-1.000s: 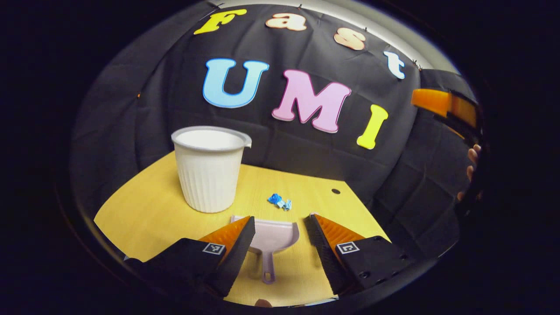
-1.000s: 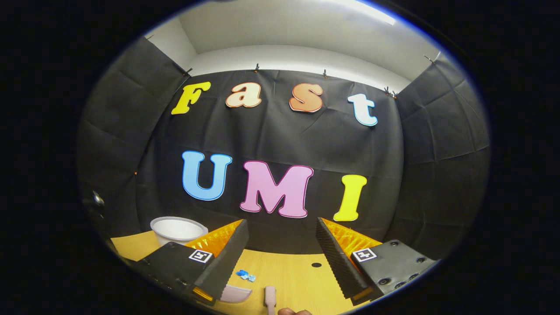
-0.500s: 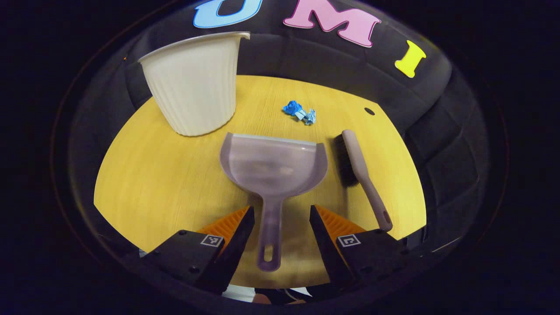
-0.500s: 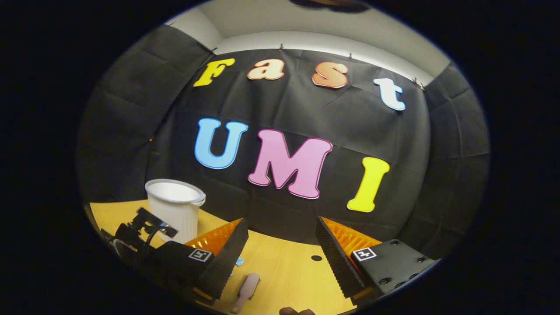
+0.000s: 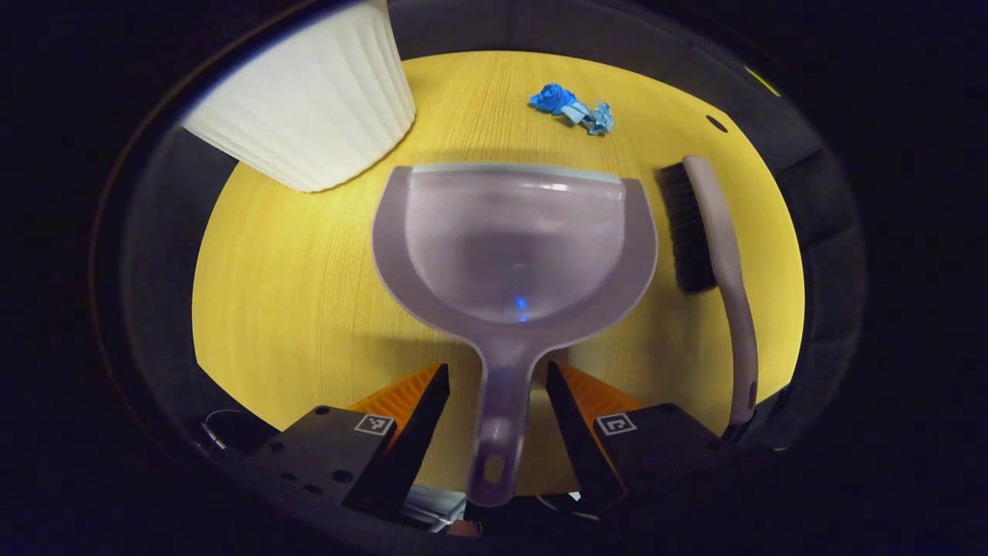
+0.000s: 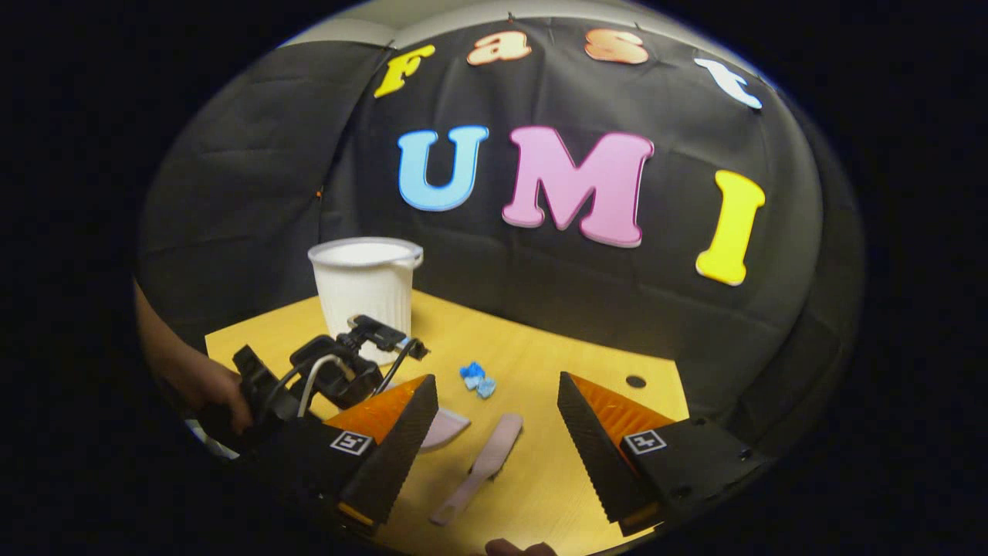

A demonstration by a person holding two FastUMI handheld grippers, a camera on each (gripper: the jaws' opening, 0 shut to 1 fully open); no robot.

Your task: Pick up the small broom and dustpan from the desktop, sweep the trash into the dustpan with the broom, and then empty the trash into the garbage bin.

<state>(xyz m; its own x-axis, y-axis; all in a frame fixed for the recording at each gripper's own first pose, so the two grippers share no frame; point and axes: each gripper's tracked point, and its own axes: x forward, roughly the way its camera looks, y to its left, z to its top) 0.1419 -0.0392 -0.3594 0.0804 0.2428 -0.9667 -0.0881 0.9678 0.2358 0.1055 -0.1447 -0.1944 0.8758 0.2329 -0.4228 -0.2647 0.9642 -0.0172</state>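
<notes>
Left gripper (image 5: pixel 494 378): fingers are held apart on either side of the dustpan handle, not touching it.
Dustpan (image 5: pixel 513 239): laid flat on the tabletop (image 5: pixel 293 278), handle pointing near, mouth facing far.
Broom (image 5: pixel 714 255): laid just right of the dustpan.
Trash (image 5: pixel 573 108): blue scraps lie beyond the dustpan.
Garbage bin (image 5: pixel 309 100): stood far left.
Right gripper (image 6: pixel 498 413): fingers are spread wide, held above the tabletop; the broom (image 6: pixel 482 463) is seen below between them.

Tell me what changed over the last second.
The left tool dropped toward the desk and closed in on the dustpan, its open fingers now either side of the handle, not gripping. The right tool tilted down toward the broom, also open. Dustpan, broom, blue trash and bin stayed put.
</notes>
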